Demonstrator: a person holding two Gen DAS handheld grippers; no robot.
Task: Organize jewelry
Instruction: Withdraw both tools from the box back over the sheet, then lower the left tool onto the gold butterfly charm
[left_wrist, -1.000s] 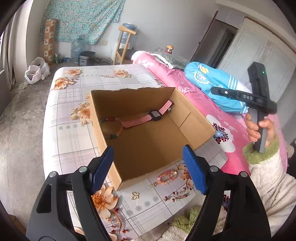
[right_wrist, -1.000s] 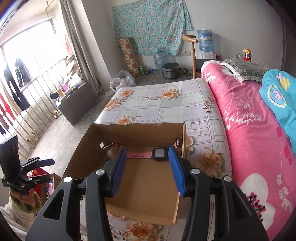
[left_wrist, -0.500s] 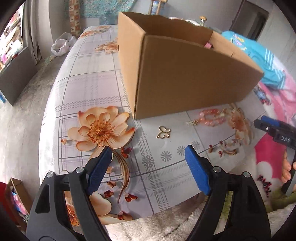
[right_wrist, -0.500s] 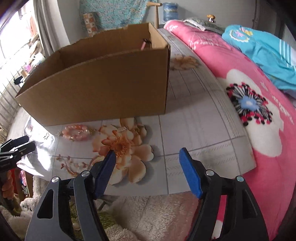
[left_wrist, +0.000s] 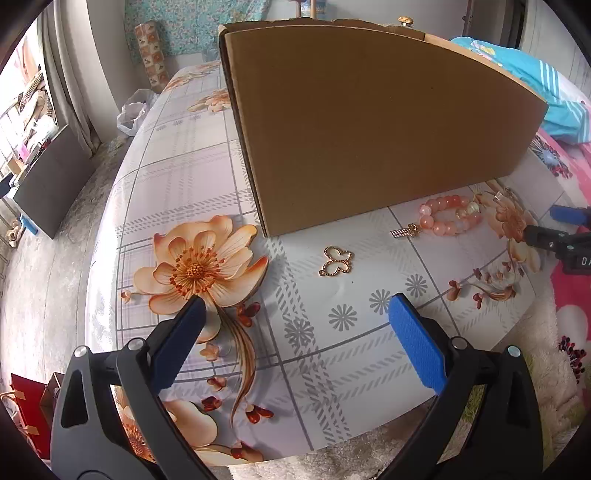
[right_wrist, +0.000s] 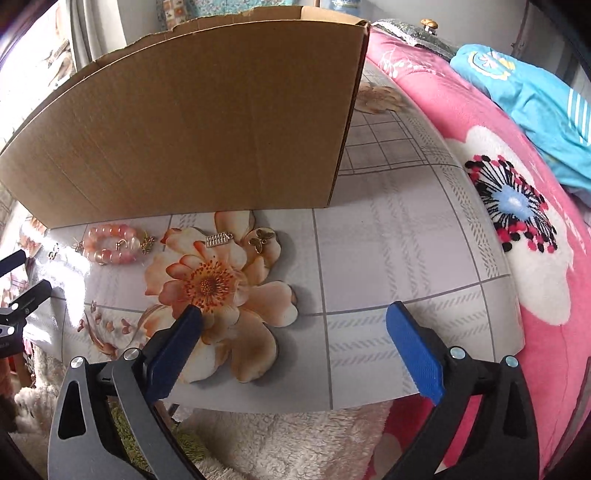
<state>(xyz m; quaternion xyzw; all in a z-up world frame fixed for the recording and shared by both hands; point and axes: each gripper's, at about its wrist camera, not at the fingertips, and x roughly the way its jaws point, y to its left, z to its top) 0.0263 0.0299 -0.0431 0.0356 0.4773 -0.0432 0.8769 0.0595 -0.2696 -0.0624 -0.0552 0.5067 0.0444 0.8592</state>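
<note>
I hold my left claw (left_wrist: 293, 323) and right claw (right_wrist: 293, 325) gaping and empty above the bench (left_wrist: 177, 173). Ahead, before the cardboard box (left_wrist: 369, 122), lie a butterfly charm (left_wrist: 336, 260), a pink bead bracelet (left_wrist: 448, 220) and small pendants (right_wrist: 240, 238); I judge all still need boxing.

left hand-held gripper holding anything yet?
No. In the left wrist view the left hand-held gripper is open and empty above the tablecloth, with the butterfly charm lying apart ahead of its fingertips.
</note>
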